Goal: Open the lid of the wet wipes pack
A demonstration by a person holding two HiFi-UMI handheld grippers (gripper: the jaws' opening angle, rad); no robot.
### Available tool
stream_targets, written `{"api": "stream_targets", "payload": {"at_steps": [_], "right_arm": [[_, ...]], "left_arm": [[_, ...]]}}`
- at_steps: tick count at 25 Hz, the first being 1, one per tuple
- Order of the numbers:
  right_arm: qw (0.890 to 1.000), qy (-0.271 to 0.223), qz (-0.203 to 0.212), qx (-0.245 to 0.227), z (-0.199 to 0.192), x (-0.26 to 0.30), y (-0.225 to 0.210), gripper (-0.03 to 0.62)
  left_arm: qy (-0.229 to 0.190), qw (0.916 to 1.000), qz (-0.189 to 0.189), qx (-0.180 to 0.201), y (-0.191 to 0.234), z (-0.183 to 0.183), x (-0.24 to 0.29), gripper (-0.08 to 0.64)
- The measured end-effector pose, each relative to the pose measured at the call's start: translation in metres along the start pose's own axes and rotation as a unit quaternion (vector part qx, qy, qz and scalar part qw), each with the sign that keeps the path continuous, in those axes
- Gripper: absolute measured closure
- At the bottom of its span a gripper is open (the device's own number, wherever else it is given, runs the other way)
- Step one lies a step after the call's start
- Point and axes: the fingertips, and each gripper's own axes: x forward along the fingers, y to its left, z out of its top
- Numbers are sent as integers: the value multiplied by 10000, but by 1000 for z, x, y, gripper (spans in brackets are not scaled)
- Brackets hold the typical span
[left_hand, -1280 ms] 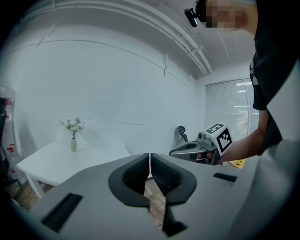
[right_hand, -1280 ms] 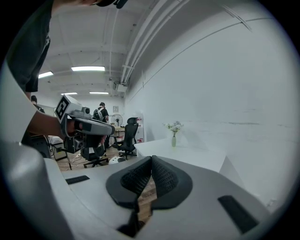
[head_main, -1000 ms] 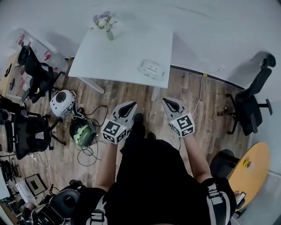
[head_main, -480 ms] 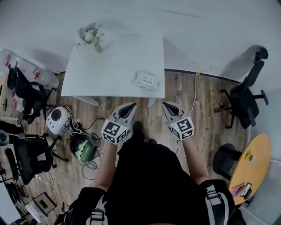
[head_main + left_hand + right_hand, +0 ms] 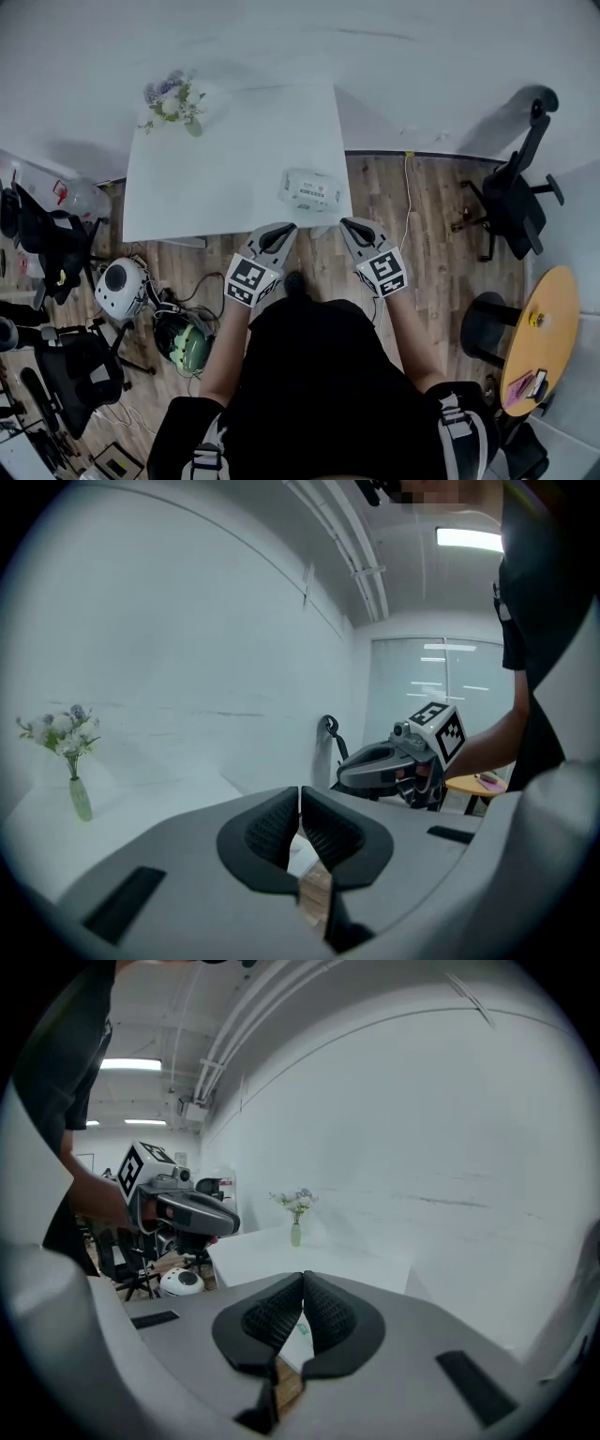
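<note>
Jaws together and empty on both left tool (image 5: 281, 229) and right tool (image 5: 349, 225), held side by side at the desk's (image 5: 225, 178) near edge. Wet wipes pack (image 5: 312, 189) lies flat on the desk at 12 o'clock from the tools, untouched. Flower vase (image 5: 178, 103) stands at the desk's 11 o'clock corner.

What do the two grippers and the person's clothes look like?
The left gripper and right gripper are grey tapered shells with black ribbed pads. Each carries a white cube with black square markers. The person's top is black, short-sleeved.
</note>
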Motion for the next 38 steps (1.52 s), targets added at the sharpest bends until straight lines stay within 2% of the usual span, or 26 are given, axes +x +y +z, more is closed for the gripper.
{"api": "stream_targets", "payload": {"at_steps": [3, 6, 12, 16, 20, 24, 30, 33, 38], "right_arm": [[9999, 53, -156, 23, -2, 15, -2, 575], [9996, 10, -271, 110, 2, 29, 0, 575], [9996, 215, -157, 21, -1, 53, -5, 575], [9997, 180, 27, 146, -3, 71, -17, 575], [9989, 340, 244, -190, -10, 98, -30, 575], [9971, 428, 551, -306, -18, 123, -41, 575], [9867, 859, 973, -981, -49, 157, -46, 575], [9818, 975, 1195, -1110, -62, 173, -46, 575], [9767, 1238, 1306, -1169, -92, 190, -51, 575]], "left_arm": [[6, 9995, -236, 217, 11, -3, 5, 531], [-62, 9991, -399, 113, 24, -6, 7, 531], [83, 9993, -359, 32, 47, -18, 18, 531], [62, 9997, -202, -129, 65, -21, 25, 531], [60, 9997, -4, -254, 87, -27, 43, 531], [148, 9994, 153, -256, 101, -30, 63, 531], [322, 9986, 259, -317, 121, -45, 88, 531], [375, 9986, 220, -311, 126, -57, 100, 531], [449, 9978, 191, -459, 132, -86, 120, 531]]}}
